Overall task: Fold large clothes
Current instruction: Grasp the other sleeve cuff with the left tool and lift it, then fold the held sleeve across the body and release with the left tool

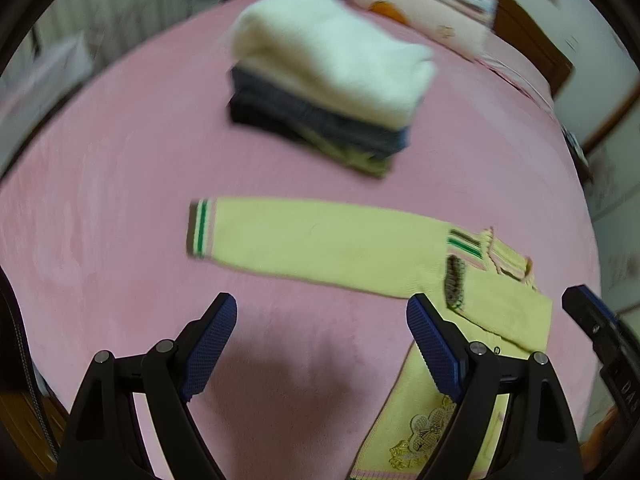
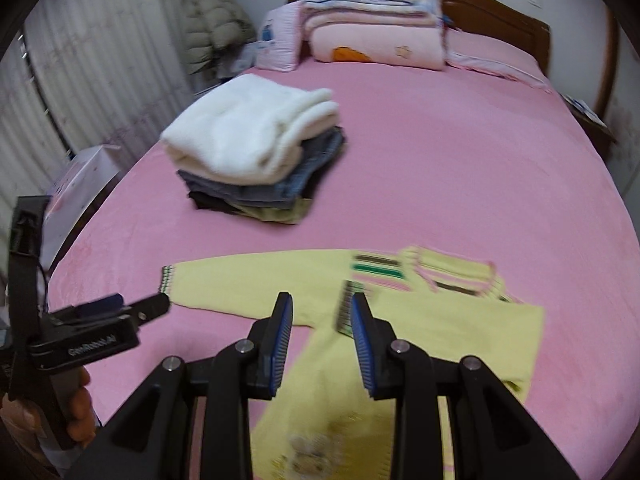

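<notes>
A yellow knit sweater [image 1: 332,244] with green, brown and pink striped cuffs lies on the pink bed [image 1: 120,200]. One sleeve stretches out to the left; the other is folded across the chest. It also shows in the right wrist view [image 2: 452,320]. My left gripper [image 1: 322,320] is open and empty, just above the bed near the outstretched sleeve. My right gripper [image 2: 322,312] is open with a narrower gap, empty, over the sweater's body near the folded sleeve's cuff. The left gripper [image 2: 120,312] also shows at the left of the right wrist view.
A stack of folded clothes [image 2: 256,152], white on top of blue and dark ones, sits on the bed beyond the sweater. Folded blankets [image 2: 372,24] and a pillow lie by the wooden headboard [image 2: 500,20]. A puffy coat [image 2: 208,20] hangs at the far left wall.
</notes>
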Demonstrator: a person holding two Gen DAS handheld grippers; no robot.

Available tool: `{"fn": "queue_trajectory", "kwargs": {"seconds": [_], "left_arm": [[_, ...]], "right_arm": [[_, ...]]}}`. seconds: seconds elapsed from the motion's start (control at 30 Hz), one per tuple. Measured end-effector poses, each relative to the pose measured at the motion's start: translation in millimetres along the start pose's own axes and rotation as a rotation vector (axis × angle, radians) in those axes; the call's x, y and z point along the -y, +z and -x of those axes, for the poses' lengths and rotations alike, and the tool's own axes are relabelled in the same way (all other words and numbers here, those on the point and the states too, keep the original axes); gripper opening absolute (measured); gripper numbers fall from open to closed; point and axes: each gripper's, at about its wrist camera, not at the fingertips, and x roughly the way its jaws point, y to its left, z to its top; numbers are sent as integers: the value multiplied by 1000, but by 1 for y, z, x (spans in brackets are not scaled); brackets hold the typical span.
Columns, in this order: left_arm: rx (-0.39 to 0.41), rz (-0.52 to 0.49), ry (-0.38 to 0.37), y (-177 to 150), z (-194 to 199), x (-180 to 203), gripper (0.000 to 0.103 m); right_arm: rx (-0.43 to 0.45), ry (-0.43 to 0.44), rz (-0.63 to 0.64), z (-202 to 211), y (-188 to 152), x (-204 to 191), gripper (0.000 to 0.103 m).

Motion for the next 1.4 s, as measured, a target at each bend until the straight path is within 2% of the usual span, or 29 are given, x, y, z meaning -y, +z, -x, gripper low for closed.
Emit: {"fn": "queue_trajectory", "kwargs": {"seconds": [0.17, 0.4, 0.5, 0.57, 0.6, 0.67, 0.73, 0.77, 0.8, 0.93, 1.07, 1.27, 1.4], "left_arm": [[-42, 220, -87, -1, -38, -62, 86], [-57, 496, -216, -7, -103, -117, 85], [-64, 562, -254, -9, -127, -125, 78], [-50, 575, -252, -8, -137, -126, 78], [-27, 566, -246, -5, -140, -124, 78], [-3, 540, -228, 1, -141, -119, 68], [27, 487, -199, 9, -141, -110, 34], [33, 475, -199, 18, -142, -110, 26], [42, 457, -201, 22, -142, -107, 9], [83, 383, -171, 36, -131, -93, 8], [157, 238, -172, 44, -94, -55, 7], [247, -5, -302, 41, -31, 39, 8], [248, -148, -418, 30, -17, 113, 8]], "right_arm": [[-21, 19, 37, -32, 1, -34, 30], [-92, 15, 27, -89, -1, -56, 30], [-112, 18, 18, -100, -4, -59, 30], [-121, 18, 20, -105, -6, -61, 30], [-126, 18, 20, -107, -8, -62, 30], [-135, 19, 20, -110, -10, -61, 30], [-145, 11, 16, -113, -14, -58, 30], [-151, 9, 9, -114, -15, -55, 30], [-156, 7, -1, -115, -17, -52, 30], [-165, -12, -39, -113, -21, -37, 30], [-160, -37, -78, -101, -23, -19, 30], [-127, -85, -145, -78, -29, 22, 30], [-119, -146, -225, -60, -43, 67, 30]]}}
